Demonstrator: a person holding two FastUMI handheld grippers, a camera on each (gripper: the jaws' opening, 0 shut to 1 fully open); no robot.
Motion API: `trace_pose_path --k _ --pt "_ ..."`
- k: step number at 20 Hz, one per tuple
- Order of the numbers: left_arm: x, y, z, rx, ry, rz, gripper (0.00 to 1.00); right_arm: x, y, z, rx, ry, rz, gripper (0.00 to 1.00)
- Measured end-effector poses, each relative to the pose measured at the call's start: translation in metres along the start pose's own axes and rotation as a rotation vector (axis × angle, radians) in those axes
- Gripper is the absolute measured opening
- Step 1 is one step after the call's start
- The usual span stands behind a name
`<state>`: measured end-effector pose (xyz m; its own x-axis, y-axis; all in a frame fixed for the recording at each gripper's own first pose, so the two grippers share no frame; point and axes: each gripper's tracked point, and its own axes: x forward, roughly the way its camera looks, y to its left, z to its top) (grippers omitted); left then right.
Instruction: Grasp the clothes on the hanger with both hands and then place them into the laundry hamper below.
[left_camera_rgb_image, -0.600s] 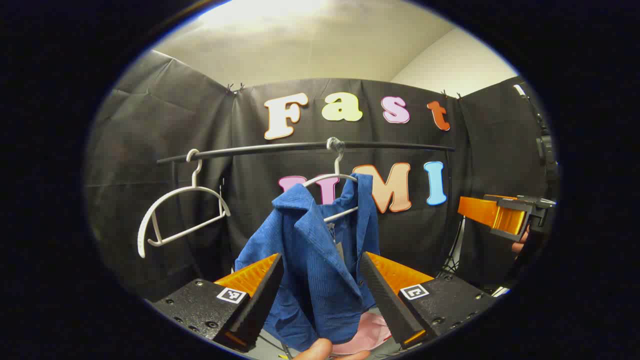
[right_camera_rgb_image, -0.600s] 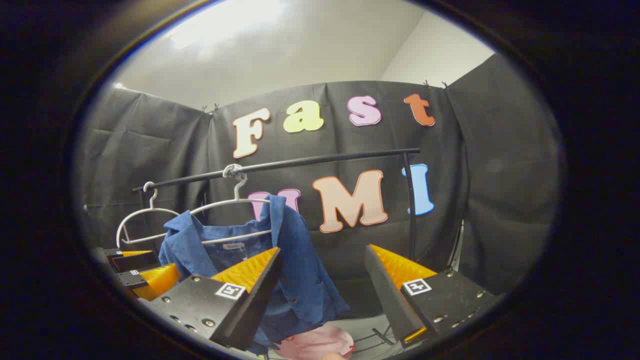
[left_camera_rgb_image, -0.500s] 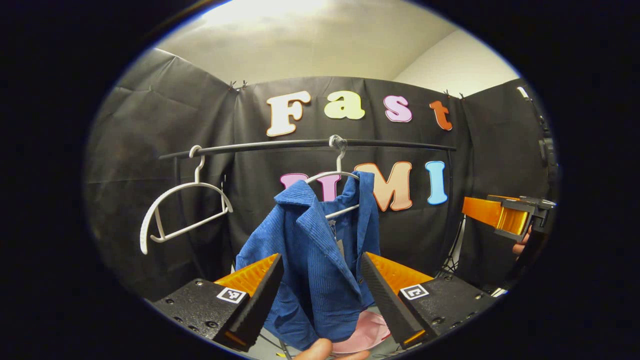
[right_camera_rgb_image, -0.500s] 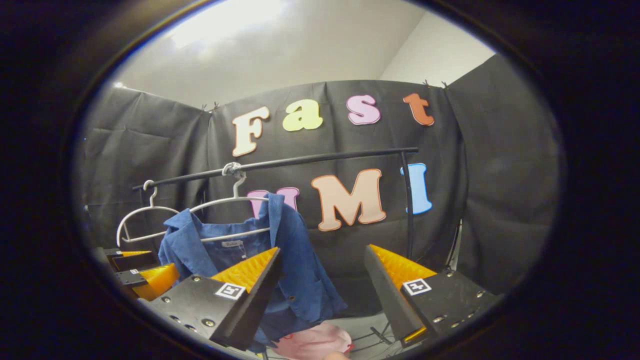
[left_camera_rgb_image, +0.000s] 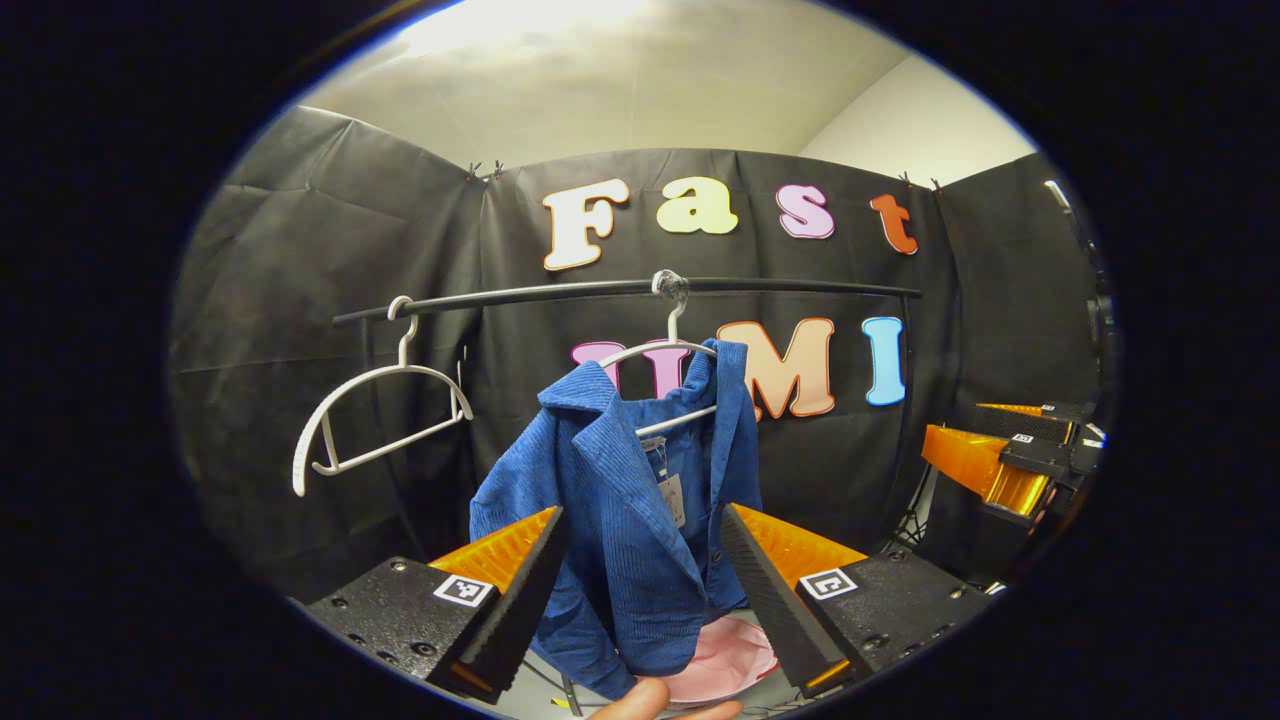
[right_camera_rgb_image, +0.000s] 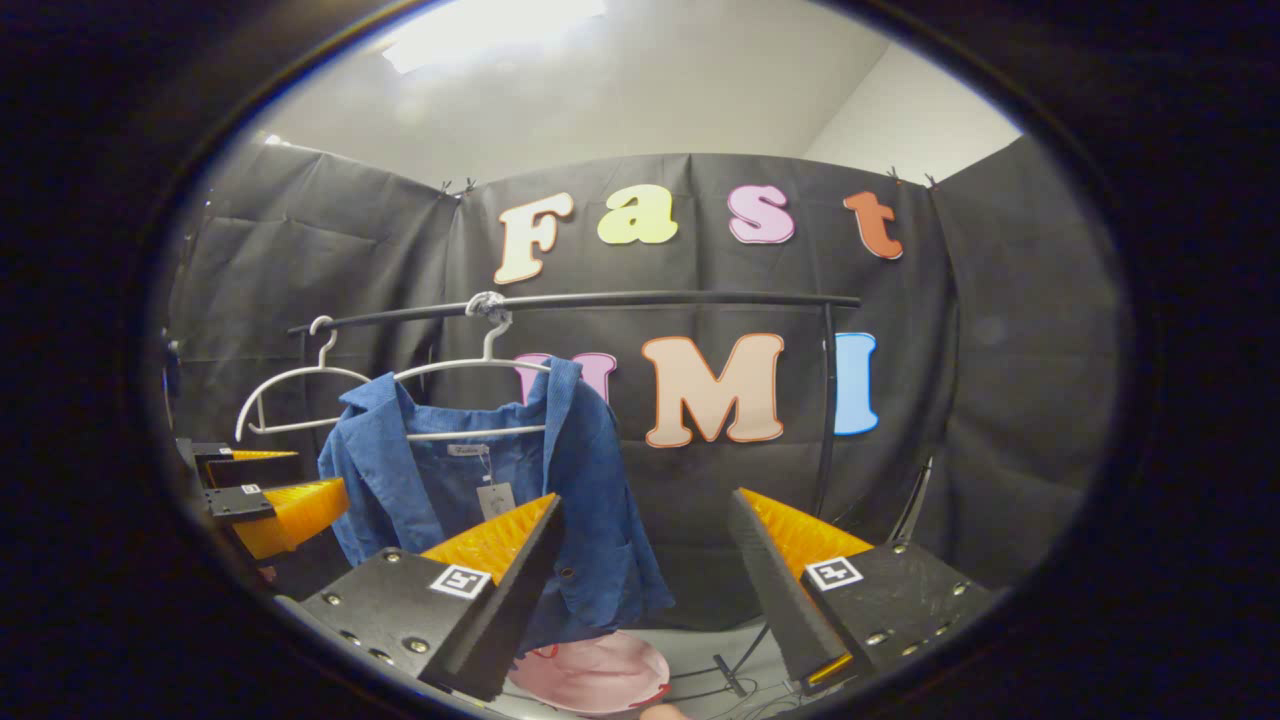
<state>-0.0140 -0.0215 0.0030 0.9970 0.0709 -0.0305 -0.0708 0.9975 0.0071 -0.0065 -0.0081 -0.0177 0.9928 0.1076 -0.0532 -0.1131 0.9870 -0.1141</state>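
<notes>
A blue corduroy jacket (left_camera_rgb_image: 630, 500) (right_camera_rgb_image: 470, 480) hangs on a white hanger (left_camera_rgb_image: 660, 355) (right_camera_rgb_image: 480, 370) from the black rail (left_camera_rgb_image: 620, 290) (right_camera_rgb_image: 600, 300). Below it sits a pink hamper (left_camera_rgb_image: 725, 660) (right_camera_rgb_image: 590, 675). My left gripper (left_camera_rgb_image: 640, 560) is open, short of the jacket, which shows between its fingers. My right gripper (right_camera_rgb_image: 645, 555) is open too, aimed at the wall to the right of the jacket with nothing between its fingers. The right gripper (left_camera_rgb_image: 1010, 460) also shows at the right edge of the left gripper view, and the left gripper (right_camera_rgb_image: 270, 500) at the left edge of the right gripper view.
An empty white hanger (left_camera_rgb_image: 380, 420) (right_camera_rgb_image: 290, 385) hangs at the rail's left end. The rail's upright post (right_camera_rgb_image: 825, 400) stands at the right. A fingertip (left_camera_rgb_image: 640, 700) shows at the bottom of the left gripper view. Cables (right_camera_rgb_image: 720, 675) lie on the floor by the hamper.
Both grippers have drawn back and tilted slightly, so the jacket sits a little farther off and more upright in view. In the left gripper view the right gripper has dropped lower. Both stay open.
</notes>
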Motion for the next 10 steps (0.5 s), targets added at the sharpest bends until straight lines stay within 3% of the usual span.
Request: trace_pose_path --k 6,7,10 --pt "-0.002 0.001 0.0 0.025 -0.004 0.052 0.95 0.007 0.033 -0.006 0.019 0.008 0.17 0.99" --pt "-0.002 0.001 0.0 0.022 -0.002 0.064 0.99 0.008 0.036 -0.006 0.027 0.006 0.194 0.94" --pt "-0.002 0.007 0.003 0.019 -0.004 0.119 0.95 0.016 0.038 -0.006 0.036 0.009 0.227 1.0"
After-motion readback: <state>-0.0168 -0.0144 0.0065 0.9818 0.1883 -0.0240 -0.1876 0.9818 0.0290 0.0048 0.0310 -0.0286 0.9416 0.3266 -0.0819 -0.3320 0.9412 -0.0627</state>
